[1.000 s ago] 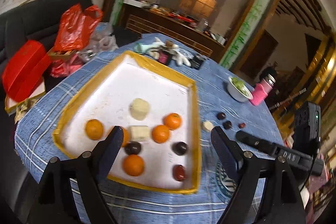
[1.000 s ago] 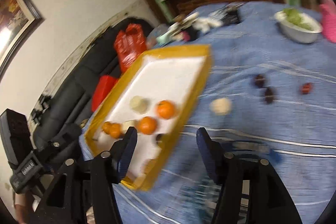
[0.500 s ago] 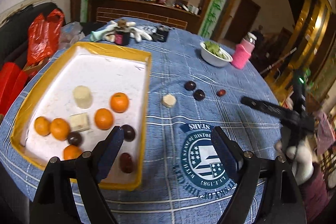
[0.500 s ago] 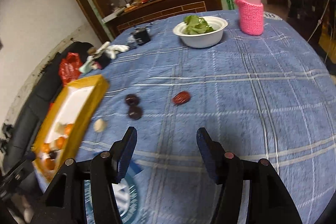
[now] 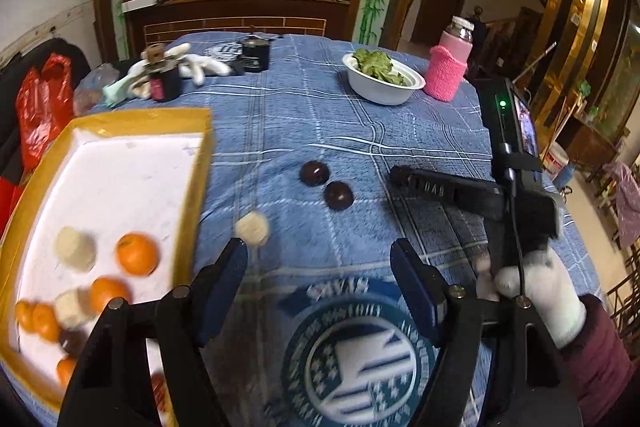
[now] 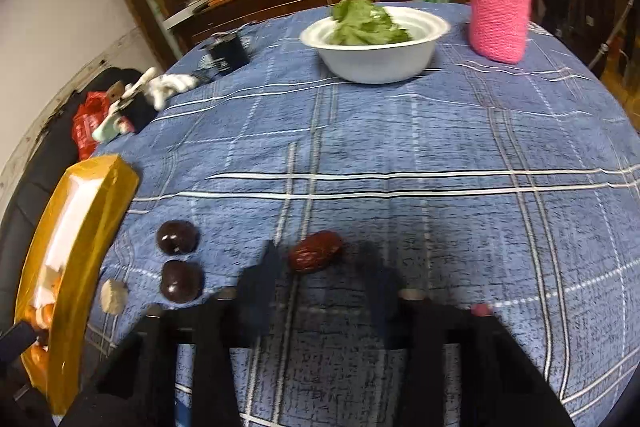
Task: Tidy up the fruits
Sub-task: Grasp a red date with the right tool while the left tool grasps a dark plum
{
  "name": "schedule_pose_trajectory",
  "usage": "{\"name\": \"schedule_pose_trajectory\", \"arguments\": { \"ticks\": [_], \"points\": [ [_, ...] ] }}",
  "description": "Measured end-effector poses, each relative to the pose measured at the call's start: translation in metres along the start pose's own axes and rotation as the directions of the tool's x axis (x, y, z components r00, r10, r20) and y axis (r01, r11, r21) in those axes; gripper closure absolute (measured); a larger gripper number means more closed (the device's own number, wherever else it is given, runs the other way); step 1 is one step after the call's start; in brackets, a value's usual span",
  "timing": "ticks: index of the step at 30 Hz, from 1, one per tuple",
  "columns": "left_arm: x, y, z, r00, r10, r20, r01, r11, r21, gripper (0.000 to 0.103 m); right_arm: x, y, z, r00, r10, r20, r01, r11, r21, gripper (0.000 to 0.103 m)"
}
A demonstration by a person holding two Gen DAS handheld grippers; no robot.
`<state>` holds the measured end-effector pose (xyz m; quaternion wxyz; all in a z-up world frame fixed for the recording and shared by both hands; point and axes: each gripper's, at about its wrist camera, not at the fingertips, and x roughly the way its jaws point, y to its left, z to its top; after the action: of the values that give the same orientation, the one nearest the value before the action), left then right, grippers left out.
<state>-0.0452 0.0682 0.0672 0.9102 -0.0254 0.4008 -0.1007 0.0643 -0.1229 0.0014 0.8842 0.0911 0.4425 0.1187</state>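
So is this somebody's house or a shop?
Most likely a home's dining room. A round table with a blue checked cloth holds a white bowl of greens and a bottle in a pink knitted sleeve, and a cluttered wooden sideboard stands against the wall behind.

The table (image 5: 360, 131), under a blue plaid cloth, carries a yellow-rimmed tray (image 5: 200, 163) at nine o'clock, two dark fruits (image 5: 326, 183) centrally, a pale piece (image 5: 252, 227), a red date (image 6: 316, 251), a white bowl (image 5: 384, 83) and a pink-sleeved bottle (image 5: 448, 71) at one o'clock.
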Motion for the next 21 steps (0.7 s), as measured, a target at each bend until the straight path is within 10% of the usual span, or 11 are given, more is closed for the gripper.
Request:
{"name": "schedule_pose_trajectory", "arguments": {
  "ticks": [15,21],
  "points": [
    [0.105,-0.017,0.032,0.991,0.063,-0.121,-0.062,0.998,0.014,0.049,-0.016,-0.023,0.008,0.993,0.115,0.031,-0.117,0.989,0.086,0.071],
    [0.103,-0.018,0.03,0.993,0.056,-0.1,-0.055,0.998,0.018,0.08,-0.02,-0.019,0.008,0.992,0.117,0.042,-0.12,0.99,0.076,0.071]
  ]
}}
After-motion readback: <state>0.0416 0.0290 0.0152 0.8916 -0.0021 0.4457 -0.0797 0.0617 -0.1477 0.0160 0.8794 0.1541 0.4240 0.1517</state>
